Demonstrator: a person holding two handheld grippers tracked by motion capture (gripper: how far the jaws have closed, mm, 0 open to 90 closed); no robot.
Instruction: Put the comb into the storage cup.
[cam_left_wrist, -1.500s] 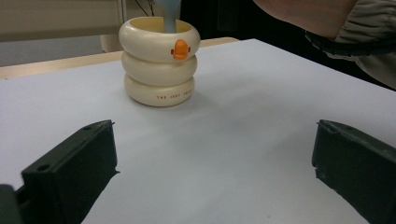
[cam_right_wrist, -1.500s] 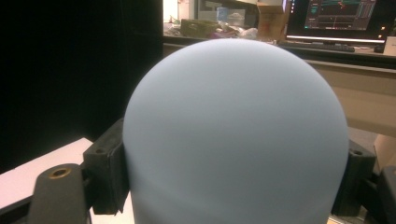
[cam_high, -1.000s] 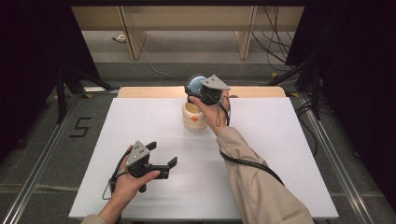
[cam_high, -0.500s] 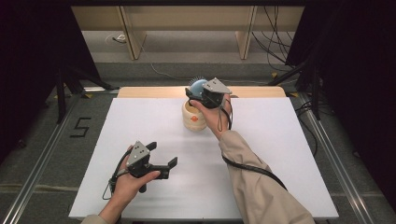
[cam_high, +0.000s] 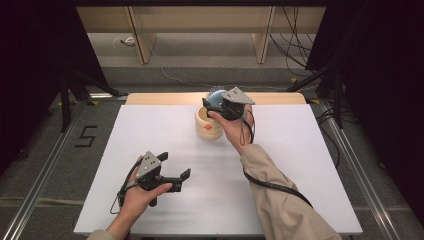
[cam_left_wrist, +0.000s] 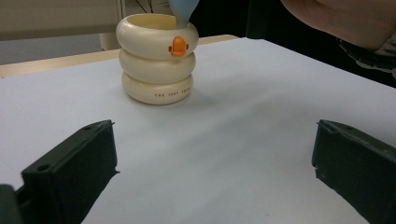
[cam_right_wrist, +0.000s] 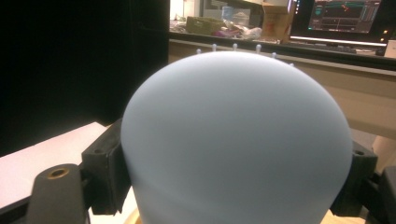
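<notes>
1. Two grippers are at work; nearest the person, the left gripper (cam_high: 176, 176) rests low over the white table (cam_high: 300, 165) at the front left, its jaws wide apart and holding nothing; in the left gripper view they stand either side of bare table, pointing toward the holder (cam_left_wrist: 156, 58).
2. Mid-table, toward the far edge, stands the holder (cam_high: 207, 125), a cream stack of three rings with an orange bill on the top ring; it is upright and nothing steadies it.
3. Just beyond and above it, the right gripper (cam_high: 215, 104) has its jaws clamped on either side of a pale blue brush (cam_right_wrist: 236, 140); small bristle tips show along the brush's top edge; seen from the left gripper, the brush's narrow end (cam_left_wrist: 183, 11) sits at the holder's rim, on the bill side.
4. Whether that end is inside the mouth or only against the rim I cannot tell.
5. Risks, as I judge them: a lowering off centre would catch the rim and tip or slide the unsteadied holder; the smooth round brush may slip in the jaws; letting go while tilted could leave it leaning, and its top-heavy head might topple the stack.
</notes>
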